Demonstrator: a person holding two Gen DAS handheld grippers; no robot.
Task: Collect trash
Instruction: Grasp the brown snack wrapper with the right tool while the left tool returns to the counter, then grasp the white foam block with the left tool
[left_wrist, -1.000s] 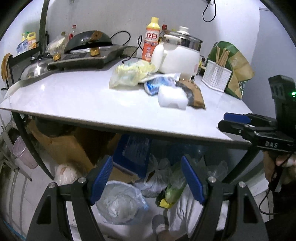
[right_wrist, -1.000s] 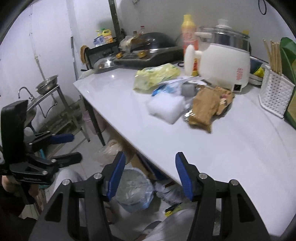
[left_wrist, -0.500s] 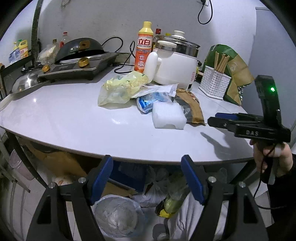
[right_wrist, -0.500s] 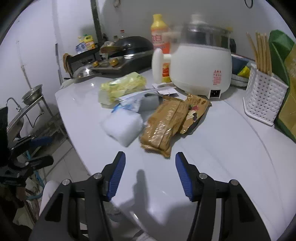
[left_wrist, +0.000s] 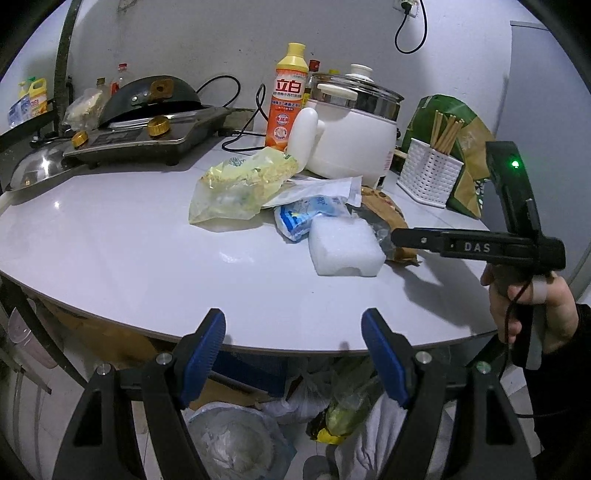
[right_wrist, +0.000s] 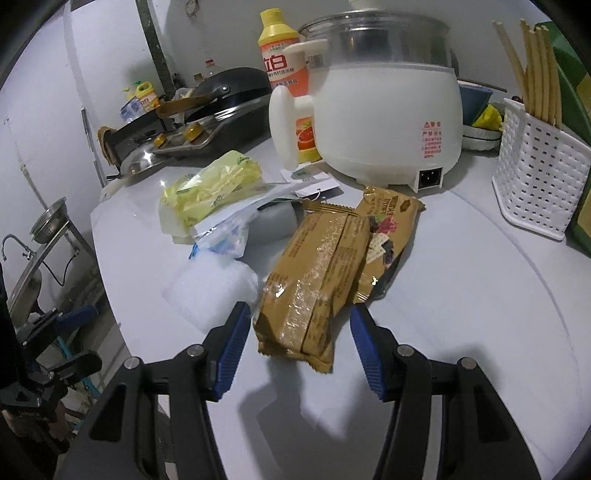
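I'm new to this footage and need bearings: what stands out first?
A heap of wrappers mid-table: a brown snack packet directly ahead of the open right gripper, a white foam block left of it, and a yellow bag behind. A white electric pot looms at the back. The left gripper hangs open at the table's near edge.

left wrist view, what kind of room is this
Most likely a small home kitchen: a gas stove carrying a wok, an electric cooking pot and a dish soap bottle line the countertop.
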